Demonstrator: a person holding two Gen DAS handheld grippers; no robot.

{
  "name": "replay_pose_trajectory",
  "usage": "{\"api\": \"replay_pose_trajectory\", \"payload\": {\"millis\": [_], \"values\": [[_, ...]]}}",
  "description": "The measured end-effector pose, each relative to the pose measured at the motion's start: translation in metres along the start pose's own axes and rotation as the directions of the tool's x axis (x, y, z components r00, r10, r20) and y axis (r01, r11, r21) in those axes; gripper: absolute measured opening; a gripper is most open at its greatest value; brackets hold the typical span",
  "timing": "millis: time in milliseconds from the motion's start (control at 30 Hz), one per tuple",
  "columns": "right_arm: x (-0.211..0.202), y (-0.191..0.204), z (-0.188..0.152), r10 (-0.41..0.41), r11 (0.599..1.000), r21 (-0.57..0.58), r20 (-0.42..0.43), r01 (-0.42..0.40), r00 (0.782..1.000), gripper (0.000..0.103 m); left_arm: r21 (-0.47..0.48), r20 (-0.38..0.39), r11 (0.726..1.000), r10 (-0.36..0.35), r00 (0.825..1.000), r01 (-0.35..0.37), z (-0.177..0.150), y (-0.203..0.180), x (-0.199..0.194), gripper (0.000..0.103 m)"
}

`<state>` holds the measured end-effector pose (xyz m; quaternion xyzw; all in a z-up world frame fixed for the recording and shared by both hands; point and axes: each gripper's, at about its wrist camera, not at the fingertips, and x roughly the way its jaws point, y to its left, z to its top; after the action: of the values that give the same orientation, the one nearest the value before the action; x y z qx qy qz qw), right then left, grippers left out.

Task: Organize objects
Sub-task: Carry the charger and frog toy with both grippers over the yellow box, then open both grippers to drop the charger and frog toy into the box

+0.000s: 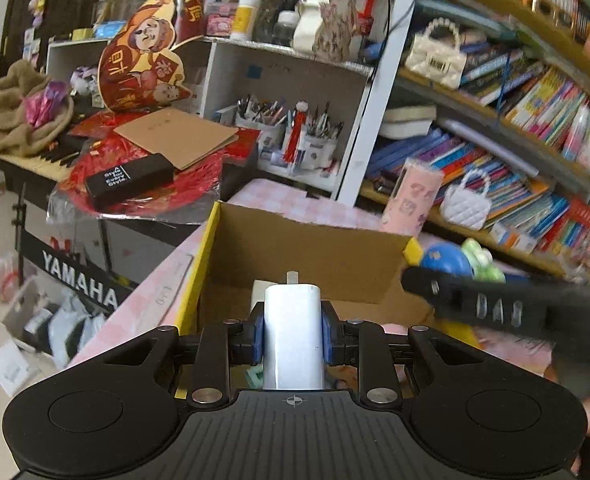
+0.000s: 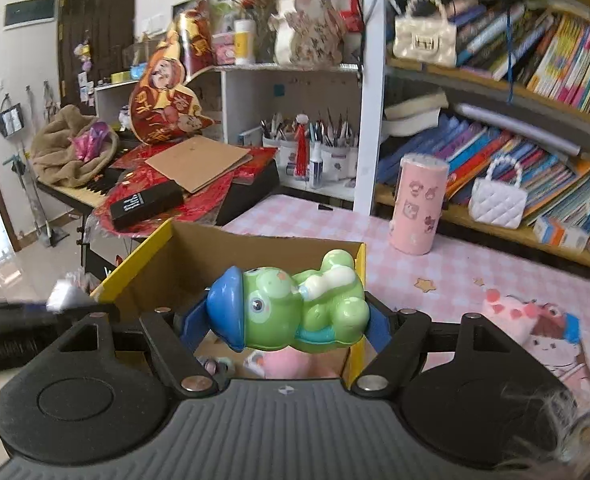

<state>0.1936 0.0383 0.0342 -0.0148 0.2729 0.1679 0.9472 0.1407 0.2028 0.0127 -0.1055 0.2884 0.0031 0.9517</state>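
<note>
Cluttered room, cardboard box (image 2: 255,252) below, left tool (image 1: 293,334) clamping white charger (image 1: 293,332), right tool (image 2: 287,320) clamping frog toy (image 2: 295,304).

A bookshelf (image 2: 535,80) crammed with colourful books fills the right side, with a cream handbag (image 2: 425,38) on an upper shelf and a white quilted handbag (image 2: 497,198) lower down. To the left, a keyboard (image 1: 51,158) lies buried under clutter — a brown blanket (image 2: 65,152), flat cardboard (image 2: 199,162), a black box (image 2: 147,204). Behind it, white cups of pens (image 2: 315,140) sit in a cubby.
</note>
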Motion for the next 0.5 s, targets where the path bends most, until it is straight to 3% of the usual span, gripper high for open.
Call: {"api": "replay_pose_trajectory", "payload": {"millis": [100,267,500], "values": [[0.031,-0.007,0.014,0.035,0.998,0.055,-0.065,-0.031,0.997,0.074,0.037,-0.033,0.998,0.048,0.998,-0.047,0.0,-0.006,0.019,0.025],[0.082,-0.002,0.02,0.034,0.999,0.02,-0.151,-0.031,0.988,0.074,0.069,-0.11,0.994,0.087,0.99,-0.079,-0.004,-0.009,0.046,0.025],[0.133,0.005,0.018,0.028,0.999,-0.032,-0.315,-0.04,0.949,0.075,0.076,-0.137,0.993,0.101,0.985,-0.091,-0.008,-0.01,0.058,0.025]]}}
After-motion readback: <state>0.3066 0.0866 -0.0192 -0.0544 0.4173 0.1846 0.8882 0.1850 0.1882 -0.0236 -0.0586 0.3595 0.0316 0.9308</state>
